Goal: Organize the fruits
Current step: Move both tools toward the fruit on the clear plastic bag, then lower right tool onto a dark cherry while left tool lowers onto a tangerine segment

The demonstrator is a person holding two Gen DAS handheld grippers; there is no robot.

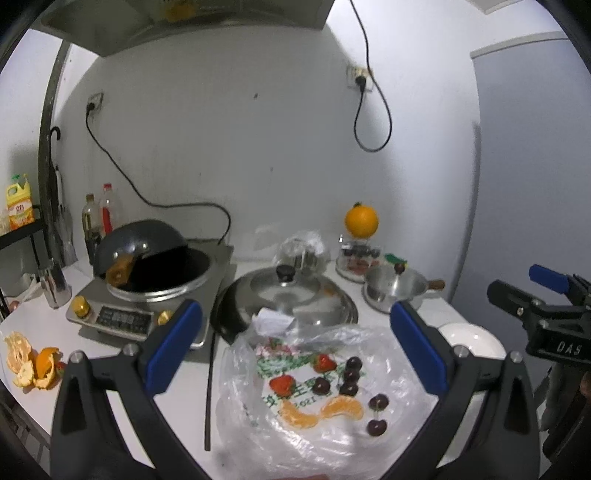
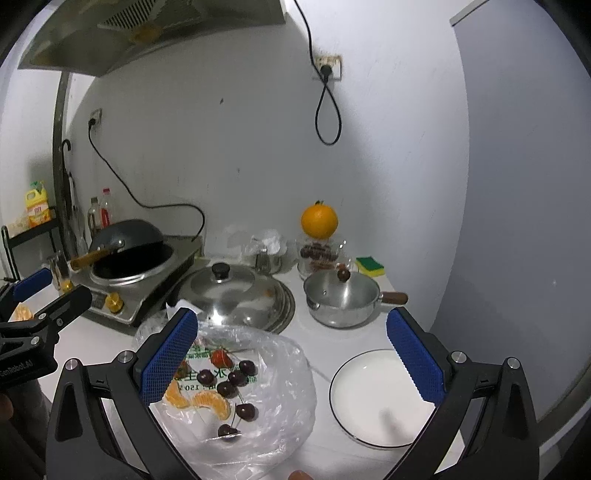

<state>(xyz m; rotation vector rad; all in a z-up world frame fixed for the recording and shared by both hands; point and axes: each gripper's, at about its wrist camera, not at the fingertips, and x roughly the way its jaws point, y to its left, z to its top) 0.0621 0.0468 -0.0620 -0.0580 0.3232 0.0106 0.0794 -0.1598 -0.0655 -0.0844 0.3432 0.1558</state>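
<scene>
While both tongs, left [image 1: 295,350] and right [image 2: 291,354], hover spread wide and empty, the fruits [image 1: 325,384] lie on a bag [image 2: 280,398] at the tabletop's [image 2: 325,332] near edge, beside a plate [image 2: 373,398].

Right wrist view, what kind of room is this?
Most likely a small home kitchen: a range hood hangs over a wok on a countertop cooker, with a lidded saucepan and a white plate nearby.
</scene>
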